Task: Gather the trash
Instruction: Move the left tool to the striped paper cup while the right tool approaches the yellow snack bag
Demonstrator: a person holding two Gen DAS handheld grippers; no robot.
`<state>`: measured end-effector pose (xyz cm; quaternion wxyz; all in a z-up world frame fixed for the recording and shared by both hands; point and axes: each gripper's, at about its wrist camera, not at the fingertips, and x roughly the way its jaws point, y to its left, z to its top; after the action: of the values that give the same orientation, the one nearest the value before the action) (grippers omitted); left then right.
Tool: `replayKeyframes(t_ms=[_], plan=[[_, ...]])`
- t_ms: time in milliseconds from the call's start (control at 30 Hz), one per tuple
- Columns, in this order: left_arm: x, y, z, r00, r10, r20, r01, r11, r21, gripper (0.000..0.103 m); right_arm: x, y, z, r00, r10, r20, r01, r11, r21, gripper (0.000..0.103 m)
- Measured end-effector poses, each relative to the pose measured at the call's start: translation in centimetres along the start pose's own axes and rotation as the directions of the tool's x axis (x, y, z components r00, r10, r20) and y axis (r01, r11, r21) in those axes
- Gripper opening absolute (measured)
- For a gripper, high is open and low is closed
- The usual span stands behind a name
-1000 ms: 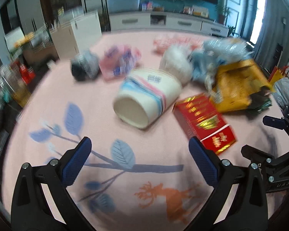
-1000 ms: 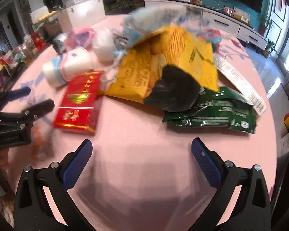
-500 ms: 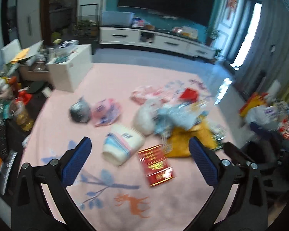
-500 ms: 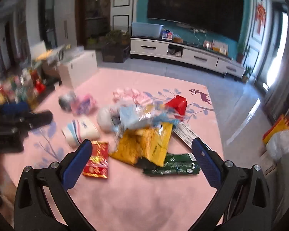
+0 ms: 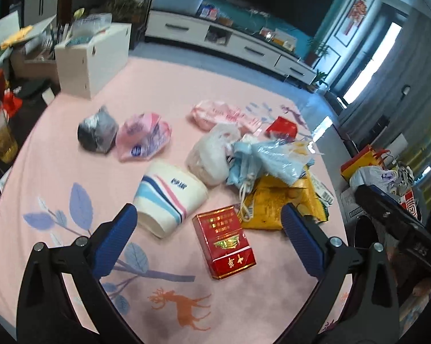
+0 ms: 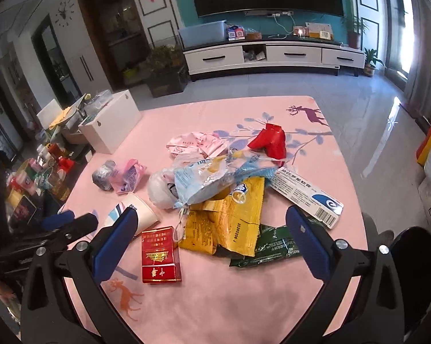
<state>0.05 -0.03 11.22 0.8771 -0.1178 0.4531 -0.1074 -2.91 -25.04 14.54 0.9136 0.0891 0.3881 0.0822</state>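
Hovering above the pink floor mat (image 6: 273, 301), the left gripper (image 5: 209, 240) and right gripper (image 6: 212, 238) both stand wide and empty. Trash lies heaped mid-mat; the flat red cigarette carton (image 6: 160, 255) lies nearest, beside the tipped striped paper cup (image 5: 169, 200). Best to take the carton across its narrow sides, since the crinkly yellow foil bag (image 6: 229, 223) would likely slip.

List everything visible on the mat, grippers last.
red cigarette pack: 1, red, front left
striped paper cup: 1, white, on its side beside pack
yellow foil bag: 1, yellow, centre pile
green wrapper: 1, green, under yellow bag
white toothpaste box: 1, white, right
red crumpled cup: 1, red, far
pink plastic bag: 1, pink, left
left hand-held gripper: open
right hand-held gripper: open
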Motion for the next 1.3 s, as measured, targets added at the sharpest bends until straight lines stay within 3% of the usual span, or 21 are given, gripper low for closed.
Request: replayKeyframes(t_ms=[133, 400, 633, 833, 1067, 1300], plan=[[-0.1, -0.1, -0.1, 0.999, 0.037, 0.011, -0.037, 0.999, 0.014, 0.099, -0.3, -0.9, -0.3, 1.0, 0.015, -0.003, -0.015, 0.999, 0.038, 0.101], [0.2, 0.4, -0.2, 1.0, 0.024, 0.019, -0.024, 1.0, -0.002, 0.099, 0.1, -2.2, -0.7, 1.0, 0.003, 0.0, -0.003, 0.997, 0.078, 0.1], [2.6, 1.5, -0.6, 0.998, 0.043, -0.048, -0.044, 0.999, -0.015, 0.099, 1.6, -1.8, -1.1, 0.998, -0.058, -0.01, 0.059, 0.996, 0.06, 0.099], [3.4, 2.7, -1.3, 0.992, 0.107, -0.065, -0.108, 0.994, -0.021, 0.099, 2.5, -1.1, -1.3, 0.997, -0.081, -0.006, 0.081, 0.996, 0.023, 0.097], [4.0, 4.2, -1.2, 0.995, 0.05, -0.083, -0.057, 0.995, -0.083, 0.099, 3.3, -1.2, -1.3, 0.995, -0.101, -0.007, 0.101, 0.994, 0.031, 0.094], [4.9, 5.2, -1.0, 0.994, 0.067, -0.092, -0.077, 0.991, -0.113, 0.099, 3.7, -1.1, -1.4, 0.994, -0.109, -0.006, 0.109, 0.994, 0.03, 0.09]])
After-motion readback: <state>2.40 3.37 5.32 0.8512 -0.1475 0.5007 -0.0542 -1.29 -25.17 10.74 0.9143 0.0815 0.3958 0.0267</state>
